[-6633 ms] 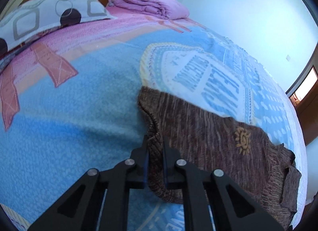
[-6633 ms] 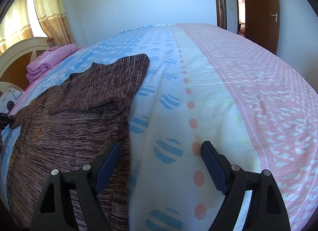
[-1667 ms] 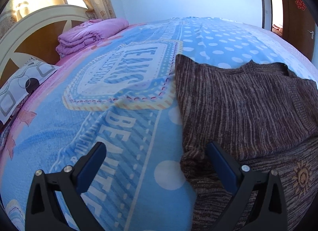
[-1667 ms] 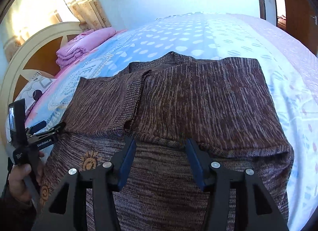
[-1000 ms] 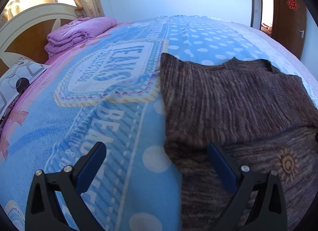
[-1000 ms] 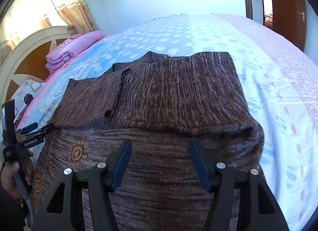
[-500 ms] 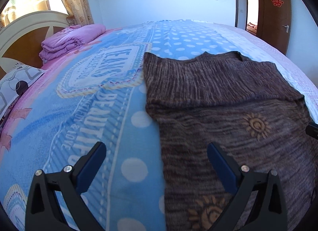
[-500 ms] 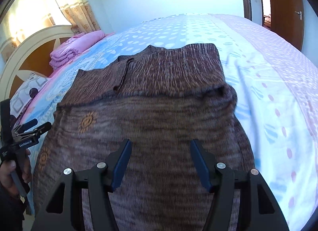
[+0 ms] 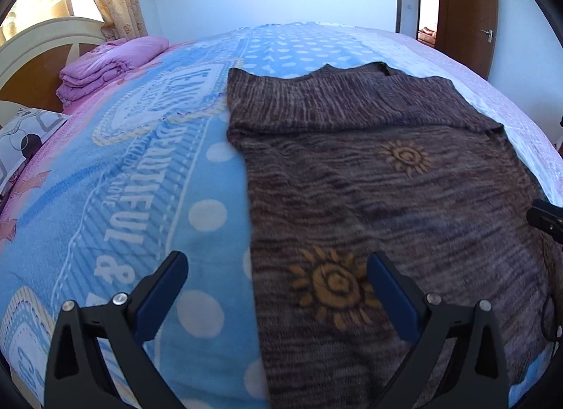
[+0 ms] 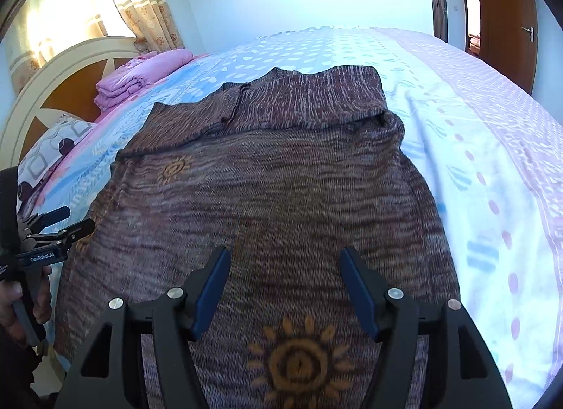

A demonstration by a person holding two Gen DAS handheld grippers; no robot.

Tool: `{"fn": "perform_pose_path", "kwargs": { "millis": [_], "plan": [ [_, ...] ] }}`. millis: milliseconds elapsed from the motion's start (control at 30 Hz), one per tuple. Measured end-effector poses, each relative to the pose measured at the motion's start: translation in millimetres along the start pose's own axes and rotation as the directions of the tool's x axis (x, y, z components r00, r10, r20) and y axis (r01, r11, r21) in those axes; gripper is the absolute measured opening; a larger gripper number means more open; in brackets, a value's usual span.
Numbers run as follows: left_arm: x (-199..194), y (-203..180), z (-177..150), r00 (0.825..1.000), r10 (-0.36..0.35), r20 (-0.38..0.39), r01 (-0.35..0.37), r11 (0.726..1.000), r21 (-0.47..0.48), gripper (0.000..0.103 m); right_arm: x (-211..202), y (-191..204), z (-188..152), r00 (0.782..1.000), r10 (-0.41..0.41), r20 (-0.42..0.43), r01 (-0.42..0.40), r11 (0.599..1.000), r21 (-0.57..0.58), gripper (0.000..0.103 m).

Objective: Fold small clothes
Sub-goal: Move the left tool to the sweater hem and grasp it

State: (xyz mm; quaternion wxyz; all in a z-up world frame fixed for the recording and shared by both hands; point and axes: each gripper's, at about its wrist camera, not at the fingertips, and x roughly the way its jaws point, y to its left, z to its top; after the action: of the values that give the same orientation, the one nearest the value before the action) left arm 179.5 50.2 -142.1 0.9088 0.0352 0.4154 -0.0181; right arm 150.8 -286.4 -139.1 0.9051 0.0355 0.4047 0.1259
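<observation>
Brown knit sweater (image 9: 387,170) lies flat on the bed (image 9: 140,170), spread over the bedspread's middle w/ its near hem toward the cameras. Far part is doubled over: both sleeves folded in across the chest, meeting near the collar (image 10: 242,92). Orange sun motifs show on the body, one right under the right tongs (image 10: 285,289).

Left tongs (image 9: 278,289) wide apart, holding nothing, hovering over the sweater's left edge – left finger over blue bedspread, right finger over knit. Right tongs also apart, empty, both fingers above the lower body of the sweater, nr the hem.

In right wrist view, the left hand (image 10: 24,303) grips its tool at the sweater's left side.

Bkgd: folded pink blanket (image 9: 109,64) by the headboard (image 10: 70,75), pillow (image 9: 24,138) at the bed's left edge, brown door (image 9: 471,4) far right.
</observation>
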Motion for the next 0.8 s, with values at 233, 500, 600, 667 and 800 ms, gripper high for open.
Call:
{"fn": "perform_pose_path", "kwargs": {
  "millis": [233,500,600,667,800],
  "plan": [
    [-16.3,-5.9,-16.7,1.0,-0.021,-0.013,0.022,1.0,0.022,0.103,-14.4,2.7,-15.9,1.0,-0.022,-0.019,0.021,0.999,-0.039,0.066],
    [-31.0,-13.6,-40.6,0.997,-0.066,-0.047,0.068,0.997,0.035,0.103,-31.2,11.3,-42.1,0.998,-0.049,-0.046,0.044,0.994,-0.099,0.066],
    [-35.1,-15.1,-49.2,0.995,-0.076,-0.061,0.079,0.996,0.044,0.103,-37.2,14.2,-53.1,0.997,-0.062,-0.045,0.056,0.991,-0.121,0.066],
    [-39.1,-14.2,-56.5,0.994,-0.088,-0.071,0.091,0.995,0.04,0.103,-41.2,14.6,-60.5,0.997,-0.062,-0.047,0.055,0.99,-0.13,0.067],
    [-43.9,-8.8,-65.4,0.988,-0.124,-0.092,0.126,0.992,0.014,0.103,-47.9,13.7,-72.5,0.997,-0.063,-0.044,0.056,0.989,-0.139,0.068]
  ]
}}
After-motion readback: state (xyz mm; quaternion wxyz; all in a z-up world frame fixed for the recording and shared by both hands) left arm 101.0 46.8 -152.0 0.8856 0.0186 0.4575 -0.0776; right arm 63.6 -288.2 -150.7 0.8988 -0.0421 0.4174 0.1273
